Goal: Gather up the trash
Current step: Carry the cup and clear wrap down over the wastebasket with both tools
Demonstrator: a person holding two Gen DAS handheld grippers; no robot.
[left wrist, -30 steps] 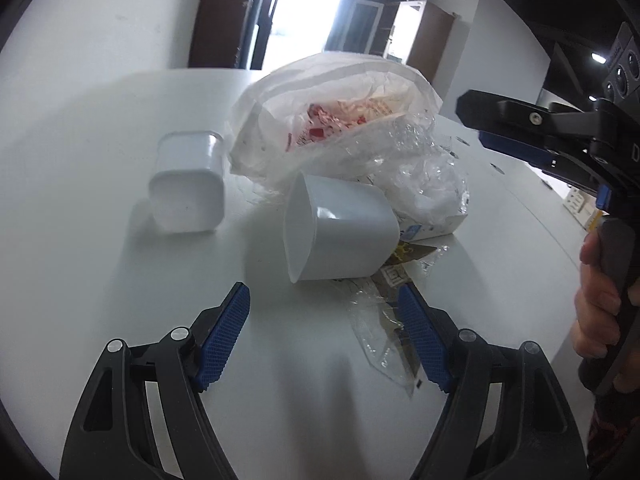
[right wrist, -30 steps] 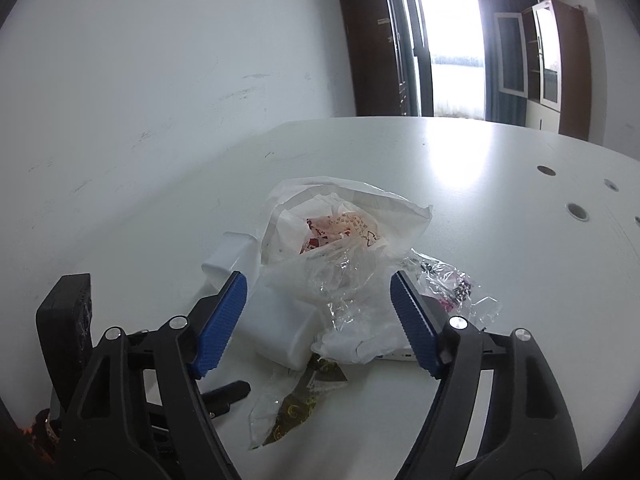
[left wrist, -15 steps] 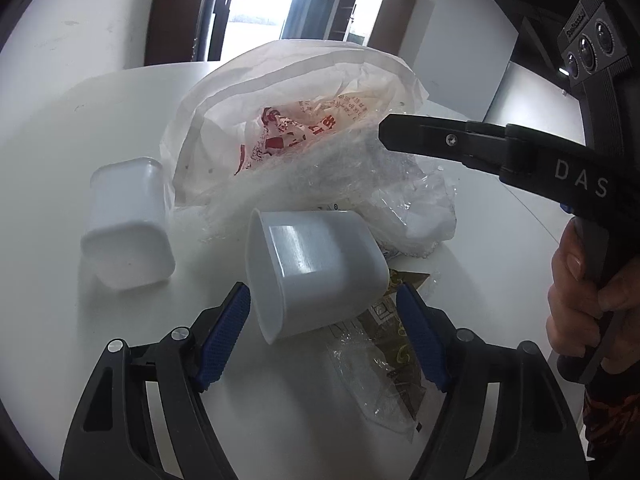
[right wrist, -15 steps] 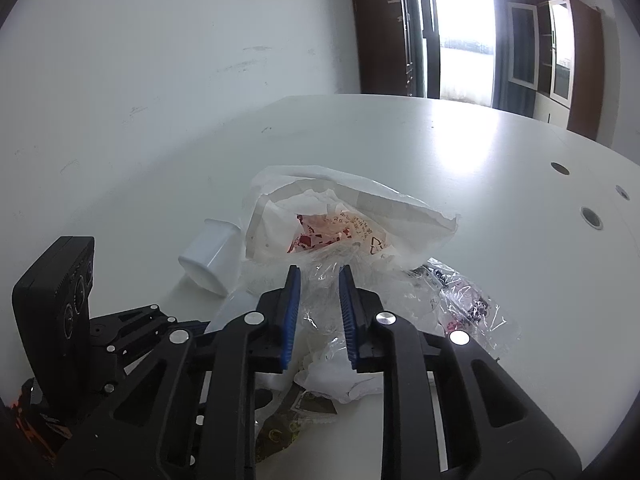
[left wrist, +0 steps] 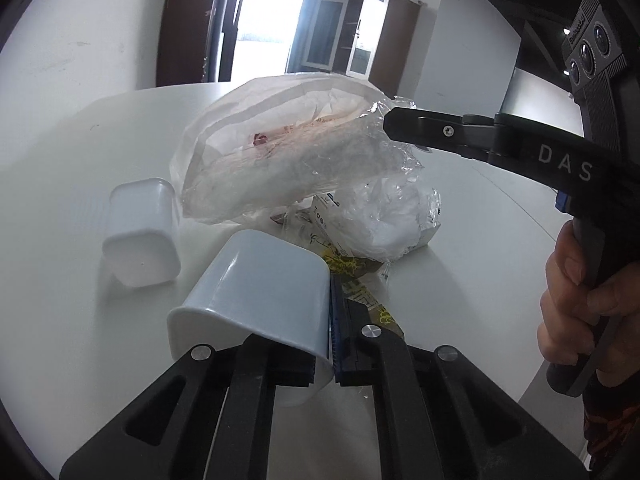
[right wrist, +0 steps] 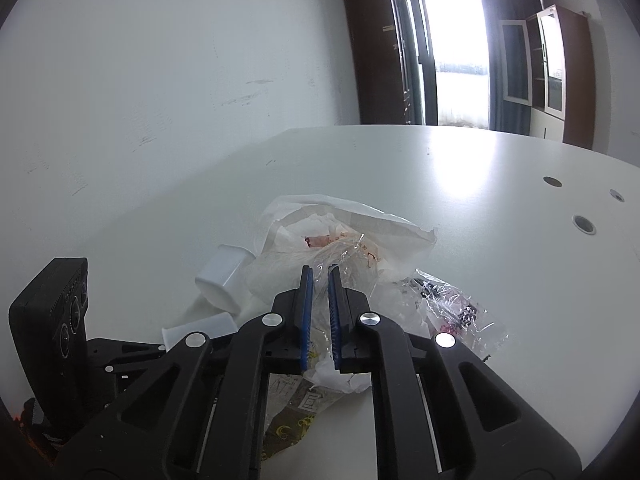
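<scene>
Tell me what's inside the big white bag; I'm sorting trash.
Inside the white bag: crumpled paper with red print, veiled by clear film held in the right gripper. Deeper contents are hidden.

The desk [right wrist: 460,208] is showing a smooth, semi-gloss white surface. The cup [left wrist: 260,292] is presenting smooth matt white plastic. The bag [left wrist: 288,156] is appearing as crinkled, glossy clear film, possibly over paper. The fingers [right wrist: 306,312] are carrying ribbed blue pads on matt black plastic.

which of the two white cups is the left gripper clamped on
The tipped-over cup nearest the camera, its rim wall pinched in the left gripper jaws. The other cup stands upside down on the table, untouched.
</scene>
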